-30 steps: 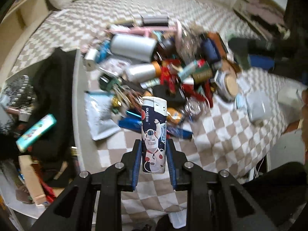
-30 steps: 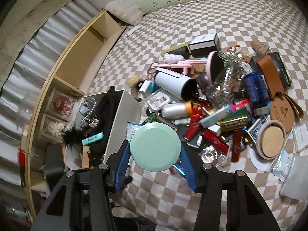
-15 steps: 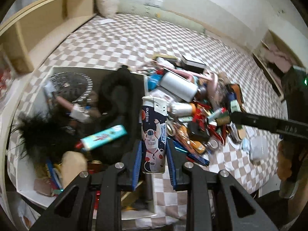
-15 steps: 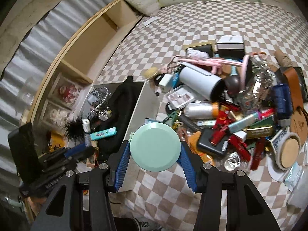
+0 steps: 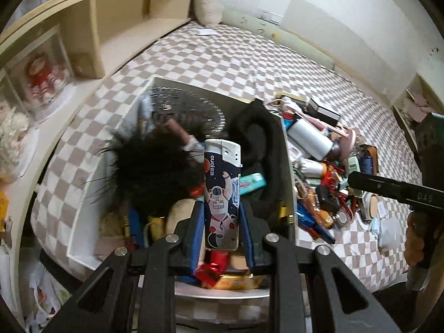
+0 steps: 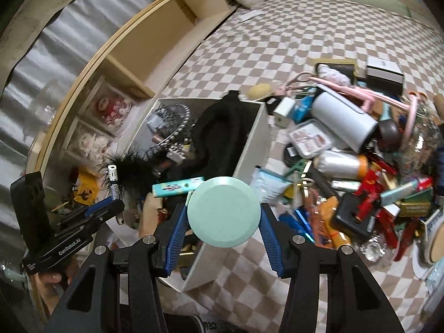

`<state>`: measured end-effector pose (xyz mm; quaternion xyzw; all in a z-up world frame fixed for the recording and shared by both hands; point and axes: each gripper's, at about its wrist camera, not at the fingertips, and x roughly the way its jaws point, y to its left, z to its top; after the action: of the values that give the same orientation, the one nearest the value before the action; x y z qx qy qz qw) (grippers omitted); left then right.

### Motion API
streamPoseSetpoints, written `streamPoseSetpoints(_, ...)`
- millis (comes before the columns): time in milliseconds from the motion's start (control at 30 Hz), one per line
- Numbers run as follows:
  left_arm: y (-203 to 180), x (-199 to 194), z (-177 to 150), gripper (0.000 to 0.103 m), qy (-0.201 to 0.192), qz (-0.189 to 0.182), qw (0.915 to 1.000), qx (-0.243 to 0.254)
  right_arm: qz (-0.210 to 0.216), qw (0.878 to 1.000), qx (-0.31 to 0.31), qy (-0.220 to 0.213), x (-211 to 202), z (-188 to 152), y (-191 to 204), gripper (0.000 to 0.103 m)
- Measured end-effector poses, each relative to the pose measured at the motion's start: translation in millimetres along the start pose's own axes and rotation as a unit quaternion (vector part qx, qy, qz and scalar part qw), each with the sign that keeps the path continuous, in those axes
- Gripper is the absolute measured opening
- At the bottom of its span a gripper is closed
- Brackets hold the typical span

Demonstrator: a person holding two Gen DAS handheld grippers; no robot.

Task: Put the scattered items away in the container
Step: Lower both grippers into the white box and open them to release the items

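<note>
The left gripper [image 5: 222, 216] clamps an upright astronaut-printed lighter with a white cap [image 5: 222, 194] above the white rectangular container [image 5: 287, 166], whose far-side black fluffy contents fill this view. The right wrist view alone shows the right gripper [image 6: 222, 238] pinching a round mint-green disc [image 6: 224, 212] over the container's near wall [image 6: 249, 149], with the scattered pile [image 6: 360, 166] at three o'clock.

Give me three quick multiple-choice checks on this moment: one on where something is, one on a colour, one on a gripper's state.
1. Where is the white box relative to the pile of scattered items, in the right wrist view?
A. left of it
B. right of it
C. beneath it

2. What colour is the round disc in the right gripper?
A. red
B. pale green
C. black

3. What is the left gripper doing?
A. standing open and empty
B. clamped on an astronaut-print lighter
C. clamped on a pink hanger

Answers: 1 A, the box sits left of the pile; 2 B, the disc is mint; 3 B, both pads press the lighter's sides.
</note>
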<state>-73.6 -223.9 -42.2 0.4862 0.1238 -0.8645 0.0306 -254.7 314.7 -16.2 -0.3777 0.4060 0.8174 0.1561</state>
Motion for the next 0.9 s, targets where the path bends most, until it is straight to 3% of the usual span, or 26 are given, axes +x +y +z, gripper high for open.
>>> streamPoseSetpoints(900,68,-4,-23,0.025,0.019,0.058,0.9973,-0.041,0.023,0.992,-0.097,0.077,68,-24,88,0.052)
